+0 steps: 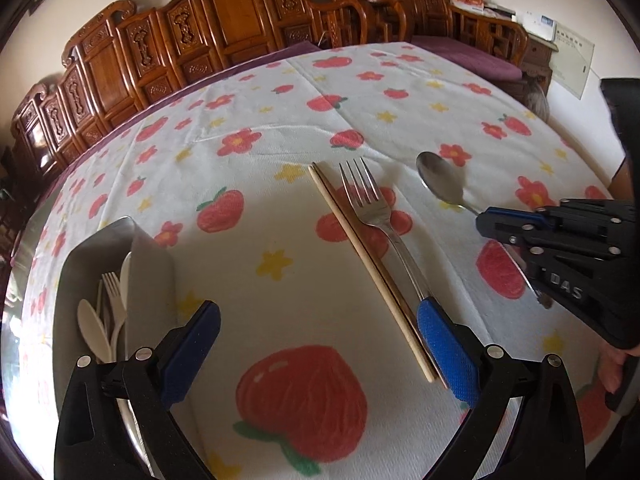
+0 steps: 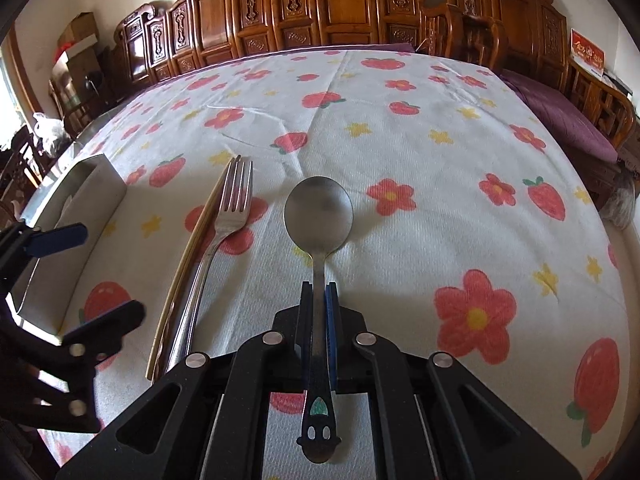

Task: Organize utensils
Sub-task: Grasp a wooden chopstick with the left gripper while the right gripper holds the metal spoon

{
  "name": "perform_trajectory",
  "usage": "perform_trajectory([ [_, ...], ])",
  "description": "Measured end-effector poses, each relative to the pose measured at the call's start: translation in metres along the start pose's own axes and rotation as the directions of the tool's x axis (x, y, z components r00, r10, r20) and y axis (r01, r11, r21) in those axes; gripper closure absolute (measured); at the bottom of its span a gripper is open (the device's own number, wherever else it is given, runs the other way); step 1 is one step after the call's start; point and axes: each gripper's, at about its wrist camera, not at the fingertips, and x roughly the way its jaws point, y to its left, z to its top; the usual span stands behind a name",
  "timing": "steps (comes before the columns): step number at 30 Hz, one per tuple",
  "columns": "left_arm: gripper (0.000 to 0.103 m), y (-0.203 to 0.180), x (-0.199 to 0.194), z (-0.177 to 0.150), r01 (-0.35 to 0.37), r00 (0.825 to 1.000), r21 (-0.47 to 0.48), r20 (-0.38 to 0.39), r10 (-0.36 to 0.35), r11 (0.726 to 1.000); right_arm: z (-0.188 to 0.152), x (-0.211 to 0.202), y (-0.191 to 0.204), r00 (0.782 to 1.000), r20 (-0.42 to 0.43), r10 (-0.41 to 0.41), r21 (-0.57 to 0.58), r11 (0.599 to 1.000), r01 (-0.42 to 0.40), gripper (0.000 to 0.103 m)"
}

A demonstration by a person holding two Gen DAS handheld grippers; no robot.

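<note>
Nearest us, our right gripper [image 2: 318, 304] has its fingers clamped on the spoon [image 2: 319, 216] handle, bowl pointing away over the desk [image 2: 420, 152]. Our left gripper [image 1: 316, 344] stands wide apart, empty, its right finger beside the chopsticks [image 1: 368, 268] and fork [image 1: 372, 208], both lying lengthwise away. The metal holder [image 1: 156, 264] sits left.

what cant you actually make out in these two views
- Grey metal utensil holder: in the left wrist view its base is hidden behind the open left gripper; how many white plastic utensils it holds is unclear.
- Steel fork and wooden chopsticks: their near ends are covered by that gripper's blue pad.
- Steel spoon: in the left wrist view the right gripper, shut on it, hides most of the handle.
</note>
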Motion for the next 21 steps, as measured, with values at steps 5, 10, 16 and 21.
perform_trajectory([
  [5, 0.008, 0.000, 0.017, 0.005, -0.023, 0.999, -0.004, -0.034, 0.023, 1.000, 0.000, 0.000, 0.001, 1.000, 0.000, 0.014, 0.002, 1.000, -0.014, 0.096],
  [10, 0.008, 0.001, 0.024, 0.006, -0.047, 0.998, -0.013, -0.048, 0.046, 0.999, 0.000, 0.000, 0.001, 1.000, 0.000, 0.019, 0.006, 1.000, -0.019, 0.096],
  [16, 0.008, 0.001, 0.025, 0.009, -0.067, 0.997, -0.012, -0.045, 0.066, 0.998, 0.000, 0.000, 0.003, 1.000, -0.001, 0.024, 0.003, 1.000, -0.024, 0.096],
  [21, 0.011, 0.001, 0.034, 0.016, -0.088, 0.994, -0.015, -0.068, 0.087, 0.996, 0.000, 0.000, 0.004, 1.000, -0.001, 0.023, 0.000, 1.000, -0.023, 0.096],
])
